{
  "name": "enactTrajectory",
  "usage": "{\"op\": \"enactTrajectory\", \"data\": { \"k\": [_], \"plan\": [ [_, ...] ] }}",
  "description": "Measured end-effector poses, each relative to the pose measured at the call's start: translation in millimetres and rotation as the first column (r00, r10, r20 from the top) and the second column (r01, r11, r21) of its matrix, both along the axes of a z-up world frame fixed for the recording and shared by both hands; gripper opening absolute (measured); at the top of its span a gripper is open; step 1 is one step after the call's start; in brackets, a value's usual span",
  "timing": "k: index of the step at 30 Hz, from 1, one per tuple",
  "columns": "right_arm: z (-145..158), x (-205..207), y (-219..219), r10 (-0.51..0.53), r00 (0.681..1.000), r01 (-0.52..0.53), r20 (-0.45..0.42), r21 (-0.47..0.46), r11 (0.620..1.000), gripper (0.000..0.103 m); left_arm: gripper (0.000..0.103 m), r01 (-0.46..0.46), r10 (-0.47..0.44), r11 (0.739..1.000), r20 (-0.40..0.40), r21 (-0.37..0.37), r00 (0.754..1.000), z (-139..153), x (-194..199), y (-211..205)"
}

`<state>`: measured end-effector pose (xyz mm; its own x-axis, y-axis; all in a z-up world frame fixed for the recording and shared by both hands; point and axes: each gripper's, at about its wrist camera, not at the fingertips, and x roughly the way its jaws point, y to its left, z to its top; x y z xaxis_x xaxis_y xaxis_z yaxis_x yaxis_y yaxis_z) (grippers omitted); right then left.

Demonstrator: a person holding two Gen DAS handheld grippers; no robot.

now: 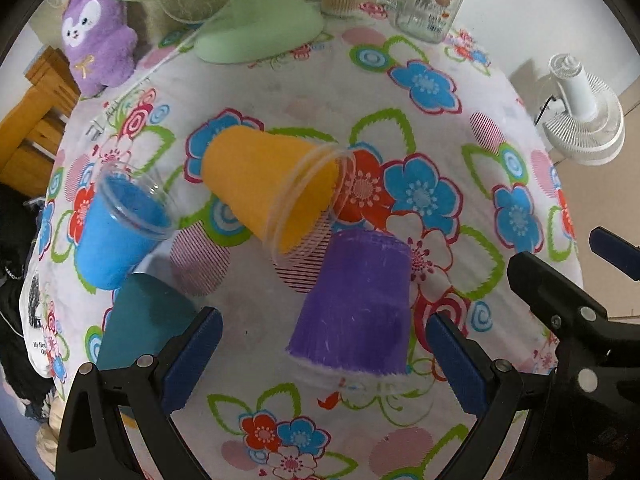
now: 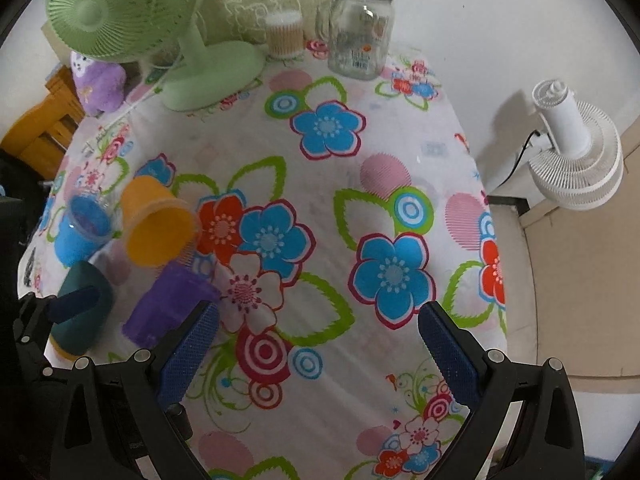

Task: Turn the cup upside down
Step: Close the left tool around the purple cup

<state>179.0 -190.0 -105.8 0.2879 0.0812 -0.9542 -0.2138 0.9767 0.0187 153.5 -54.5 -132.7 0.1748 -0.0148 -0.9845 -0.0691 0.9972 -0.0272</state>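
Note:
A purple cup (image 1: 358, 306) stands upside down, rim on the cloth, between the fingers of my left gripper (image 1: 324, 356), which is open and not touching it. An orange cup (image 1: 272, 188) lies on its side just behind it, mouth toward me. A blue cup (image 1: 116, 228) stands upright at the left, and a teal cup (image 1: 144, 320) stands upside down beside my left finger. My right gripper (image 2: 318, 350) is open and empty over the bare cloth to the right of the cups. The right wrist view shows the purple cup (image 2: 168, 304), orange cup (image 2: 156, 220), blue cup (image 2: 82, 232) and teal cup (image 2: 82, 312) at its left.
A flowered tablecloth (image 2: 360, 200) covers the table. A green fan (image 2: 132, 12), a purple plush toy (image 2: 100, 80), a cotton-swab box (image 2: 284, 34) and a glass jar (image 2: 360, 40) stand along the back. A white fan (image 2: 576, 152) stands beyond the table's right edge.

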Motion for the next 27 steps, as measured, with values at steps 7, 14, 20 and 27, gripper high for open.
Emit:
{"op": "enactTrajectory", "data": {
  "k": [7,14,20,27],
  "plan": [
    [-26,4,1,-0.009,0.997,0.010,-0.073,0.007,1.000,0.101,0.099,0.025,-0.024,0.999,-0.027,0.034,0.999,-19,4,-7],
    [-36,3,-2,-0.009,0.996,0.009,-0.093,-0.005,1.000,0.101,0.086,0.049,-0.049,0.999,-0.043,0.015,0.998,-34,4,-16],
    [-37,-1,-4,-0.005,0.995,0.004,-0.098,-0.009,1.000,0.101,0.075,0.041,-0.041,0.999,-0.029,0.016,0.999,-36,-2,-17],
    [-25,-9,-2,0.022,0.996,-0.022,-0.083,0.003,1.000,0.101,0.075,-0.026,0.026,0.999,-0.005,0.020,1.000,-19,-20,-18]
  ]
}}
